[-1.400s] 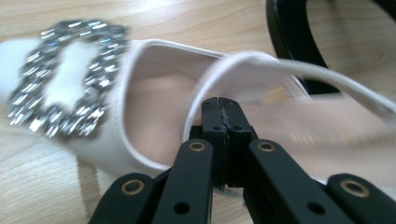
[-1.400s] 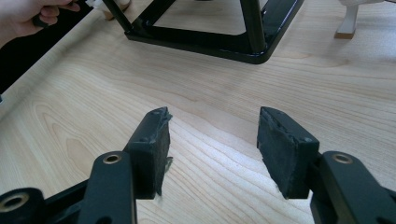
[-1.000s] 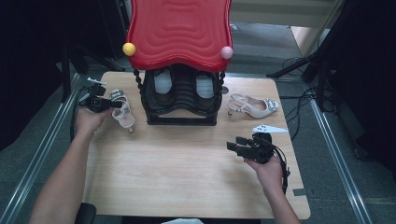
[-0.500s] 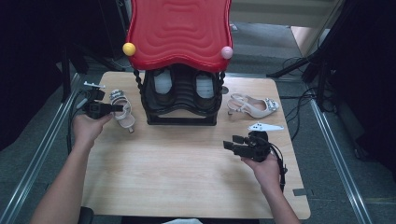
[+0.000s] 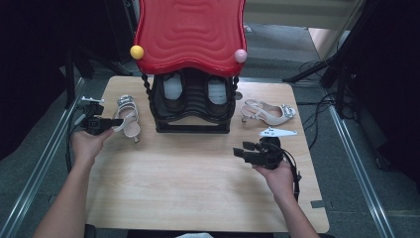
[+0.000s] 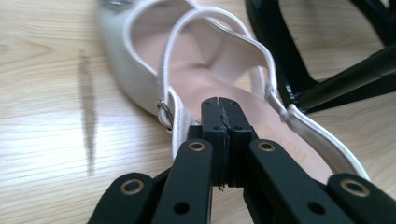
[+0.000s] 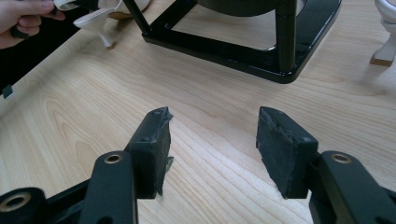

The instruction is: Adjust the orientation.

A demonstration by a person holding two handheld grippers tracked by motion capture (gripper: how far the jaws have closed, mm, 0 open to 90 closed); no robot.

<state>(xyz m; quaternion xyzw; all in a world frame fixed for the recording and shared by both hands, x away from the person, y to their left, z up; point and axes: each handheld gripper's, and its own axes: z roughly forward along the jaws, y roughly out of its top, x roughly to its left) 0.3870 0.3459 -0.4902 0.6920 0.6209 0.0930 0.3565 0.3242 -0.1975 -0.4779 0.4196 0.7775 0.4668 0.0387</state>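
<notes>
Left gripper (image 5: 118, 122) shifted rightward gripping sandal (image 5: 130, 114); rack (image 5: 192, 106) adjacent.

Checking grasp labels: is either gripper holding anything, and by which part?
The left gripper is shut on the white sandal, pinching its heel strap. The right gripper is open above the table, holding nothing.

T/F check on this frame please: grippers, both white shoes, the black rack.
1. The left gripper has its jaws closed at the white slingback shoe. True.
2. The right gripper is clamped on the other white shoe. False: its jaws stand open over bare table.
3. Both white shoes lie on the same side of the black shoe rack. False: one lies on each side.
4. Dark shoes sit in the rack. True.
5. The rack has a red wavy top. True.
</notes>
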